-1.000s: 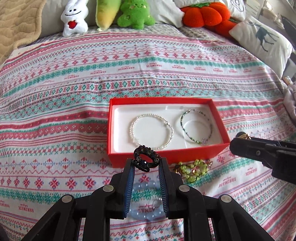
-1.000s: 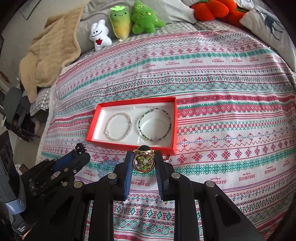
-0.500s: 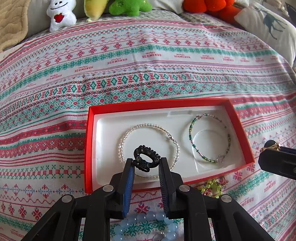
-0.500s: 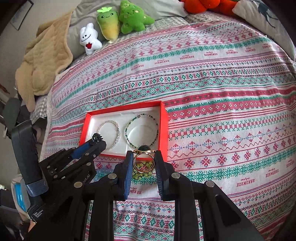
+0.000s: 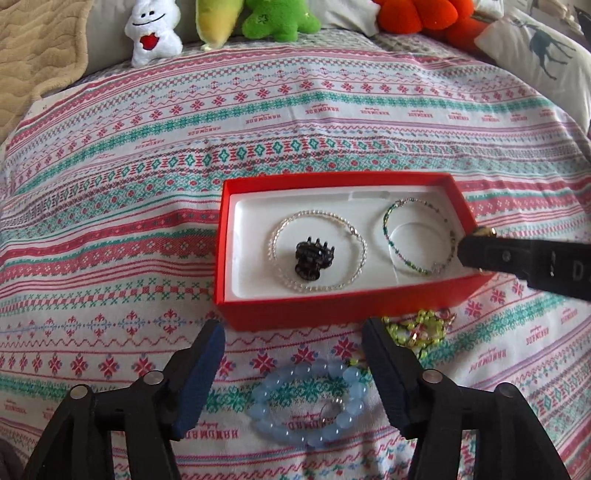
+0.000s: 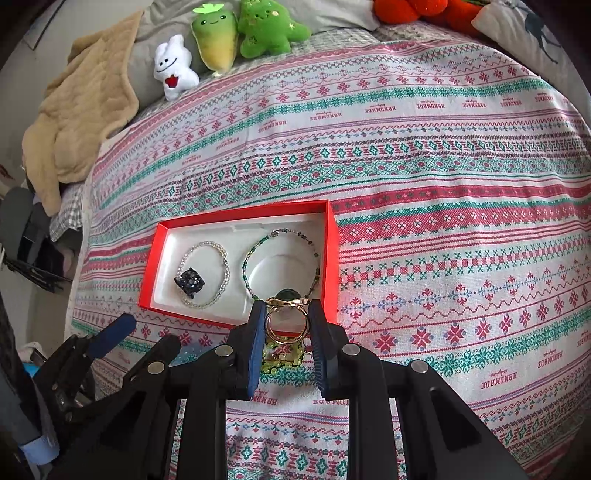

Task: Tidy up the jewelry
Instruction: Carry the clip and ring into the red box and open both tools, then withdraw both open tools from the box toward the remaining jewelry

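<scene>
A red box (image 5: 332, 306) (image 6: 330, 236) with a white insert lies on the patterned bedspread. In it are a clear bead bracelet (image 5: 347, 229) (image 6: 221, 254), a green bead bracelet (image 5: 388, 243) (image 6: 258, 247) and a black hair claw (image 5: 312, 258) (image 6: 190, 284) inside the clear bracelet. My left gripper (image 5: 293, 332) (image 6: 147, 332) is open and empty, just in front of the box. My right gripper (image 6: 287, 314) is shut on a gold ring (image 6: 286, 325) (image 5: 485, 231) over the box's right end. A blue bead bracelet (image 5: 306, 402) and a yellow-green one (image 5: 421, 328) (image 6: 280, 354) lie in front of the box.
Plush toys (image 5: 155, 33) (image 6: 269, 29) line the far edge of the bed. A beige blanket (image 6: 77, 114) lies at the far left, a deer pillow (image 5: 535, 44) at the far right. The bedspread (image 6: 461, 221) stretches wide right of the box.
My left gripper opened and let the black hair claw fall into the box, then drew back. My right gripper moved forward with the ring over the box's right end.
</scene>
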The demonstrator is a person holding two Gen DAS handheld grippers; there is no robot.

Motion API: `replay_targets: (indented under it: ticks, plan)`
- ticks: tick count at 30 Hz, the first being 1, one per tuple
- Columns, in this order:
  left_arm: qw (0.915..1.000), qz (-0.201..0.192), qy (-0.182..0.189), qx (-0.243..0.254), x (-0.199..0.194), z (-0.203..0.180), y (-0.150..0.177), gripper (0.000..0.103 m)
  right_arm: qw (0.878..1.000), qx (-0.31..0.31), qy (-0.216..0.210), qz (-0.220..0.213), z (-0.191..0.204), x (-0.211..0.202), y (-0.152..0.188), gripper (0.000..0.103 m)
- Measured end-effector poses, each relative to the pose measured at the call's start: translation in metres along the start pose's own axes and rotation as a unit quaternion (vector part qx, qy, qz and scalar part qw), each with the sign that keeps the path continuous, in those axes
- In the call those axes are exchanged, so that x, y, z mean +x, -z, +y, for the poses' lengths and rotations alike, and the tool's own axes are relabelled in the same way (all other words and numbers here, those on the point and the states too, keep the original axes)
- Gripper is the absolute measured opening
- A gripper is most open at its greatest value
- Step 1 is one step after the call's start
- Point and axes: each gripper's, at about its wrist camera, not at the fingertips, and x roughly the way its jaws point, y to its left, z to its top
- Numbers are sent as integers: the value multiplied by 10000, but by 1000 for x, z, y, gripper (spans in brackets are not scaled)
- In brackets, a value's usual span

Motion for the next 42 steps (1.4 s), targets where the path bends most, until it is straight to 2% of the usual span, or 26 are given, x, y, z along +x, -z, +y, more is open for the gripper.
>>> replay_targets:
  ticks: [3,6,19,21,23,28,35,42]
  plan:
    - [9999,32,-84,-63,-8,2,14,76,9999,-54,77,-42,3,2,-1,24]
    - [9997,32,-17,-226,-13,6,27,81,9997,-139,184,-92,5,5,-2,24]
    - [9978,150,168,-618,-23,19,47,91,9991,-193,366,-127,11,12,-3,26]
    - [9977,137,166,-639,-25,20,49,93,9990,-265,349,-130,13,9,-1,29]
    - [9978,131,132,-635,-26,21,51,95,9989,-333,286,-153,15,4,2,41]
    - [9983,205,20,-547,-25,24,59,95,9983,-439,288,-241,17,-15,14,57]
    - [9989,232,-139,-378,-22,27,79,95,9978,-462,414,-249,4,-34,37,67]
    - [9994,132,-306,-109,-9,20,101,95,9950,-678,727,34,-13,-25,68,68]
